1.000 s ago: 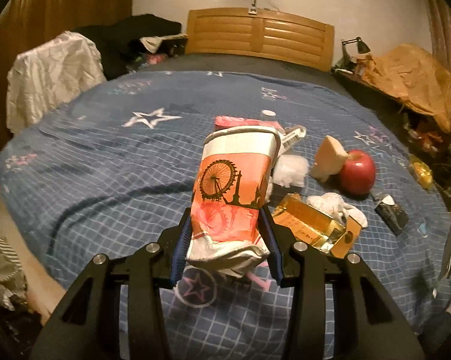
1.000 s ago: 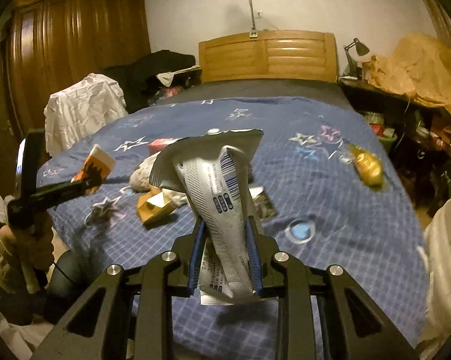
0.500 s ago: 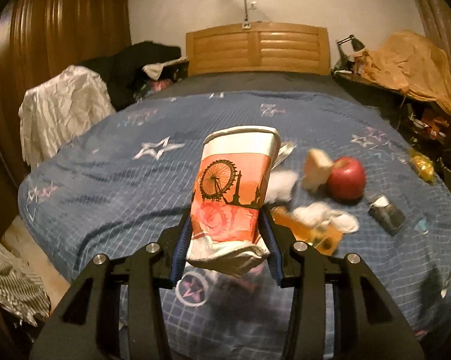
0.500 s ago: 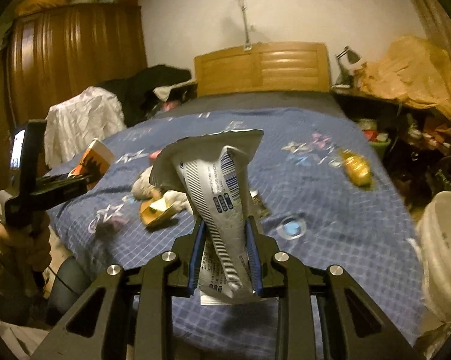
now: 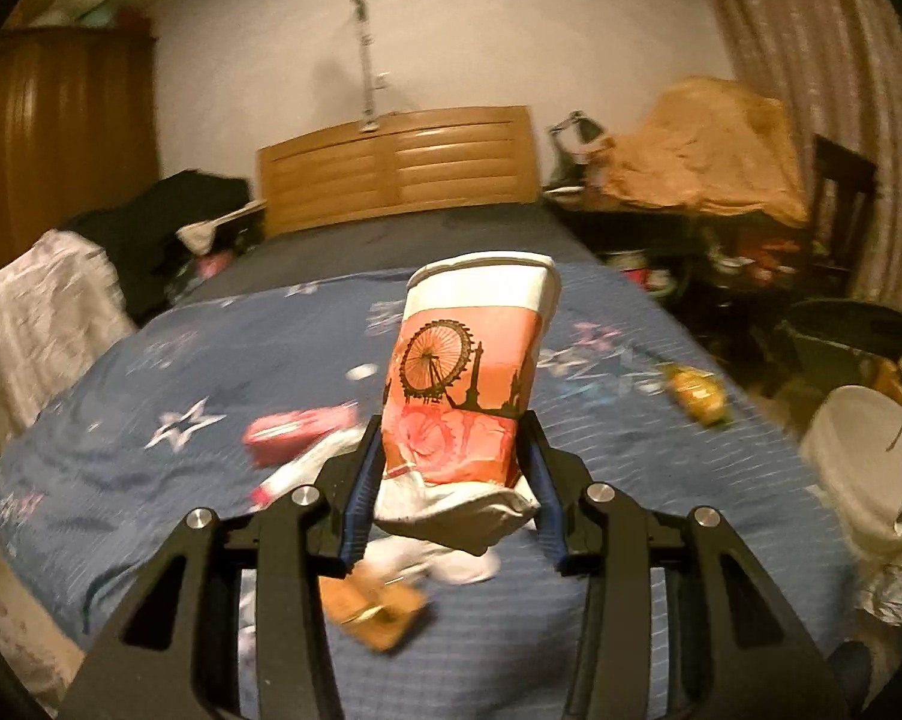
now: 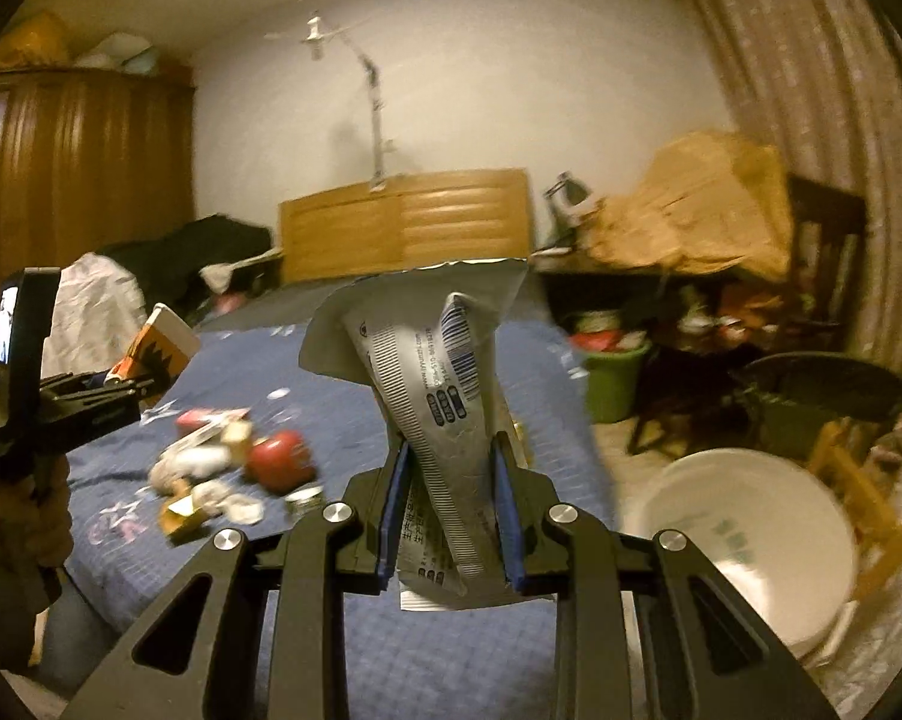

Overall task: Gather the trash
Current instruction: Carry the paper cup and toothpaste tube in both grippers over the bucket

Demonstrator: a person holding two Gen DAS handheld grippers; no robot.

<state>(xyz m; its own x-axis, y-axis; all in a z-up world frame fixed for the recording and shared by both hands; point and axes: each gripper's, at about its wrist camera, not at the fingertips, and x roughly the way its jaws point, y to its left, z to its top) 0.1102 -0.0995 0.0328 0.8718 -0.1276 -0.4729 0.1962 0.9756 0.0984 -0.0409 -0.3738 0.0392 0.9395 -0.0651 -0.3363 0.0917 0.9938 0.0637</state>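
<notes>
Both grippers had swung rightward off the bed toward the white bin [image 6: 745,546] at four o'clock, left gripper [image 5: 451,480] clamping the paper cup [image 5: 469,384], right gripper [image 6: 451,510] the silver wrapper [image 6: 433,396]; neither dropped, litter remained on the blue bedspread [image 5: 181,372].

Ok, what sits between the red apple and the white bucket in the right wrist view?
In the right wrist view, the right gripper stands between them, shut on a silver wrapper. Apple lies left on the bed; bucket stands right.

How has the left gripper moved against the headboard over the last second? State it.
Yes. The left gripper, jaws shut on the paper cup, has risen and swung right: the headboard sits lower and left in view, and the white bin has appeared.
</notes>
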